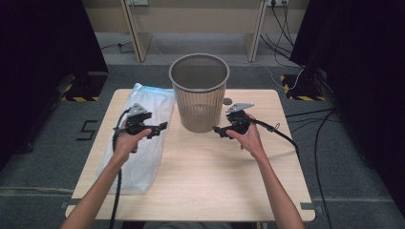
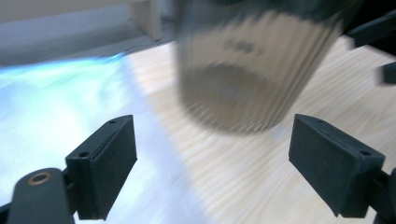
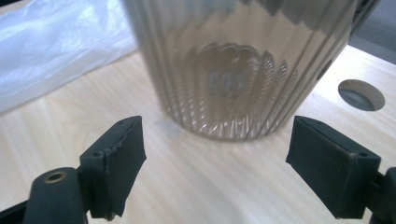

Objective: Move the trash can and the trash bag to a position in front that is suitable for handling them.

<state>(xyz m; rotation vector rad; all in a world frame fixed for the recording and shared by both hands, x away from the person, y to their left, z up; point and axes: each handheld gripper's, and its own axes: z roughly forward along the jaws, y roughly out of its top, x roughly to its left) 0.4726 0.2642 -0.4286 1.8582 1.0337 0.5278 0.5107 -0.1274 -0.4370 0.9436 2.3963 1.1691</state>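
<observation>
A grey mesh wastebasket (image 1: 199, 90) stands upright at the back middle of the wooden table (image 1: 205, 176). A white plastic bag (image 1: 141, 143) lies flat along the table's left side. My left gripper (image 1: 164, 127) hovers over the bag's right edge, jaws open and empty, pointing toward the basket (image 2: 252, 70). My right gripper (image 1: 216, 130) sits just right of the basket's base, also open and empty, aimed at the basket (image 3: 233, 65). The bag (image 2: 51, 107) appears blurred at the left of the left gripper view and at the upper left of the right gripper view as the bag (image 3: 60, 42).
A round cable hole (image 3: 361, 94) is cut in the table behind the basket's right side. Cables trail from both grippers. Dark curtains flank the table, and wooden furniture legs (image 1: 136, 33) stand on the floor beyond it.
</observation>
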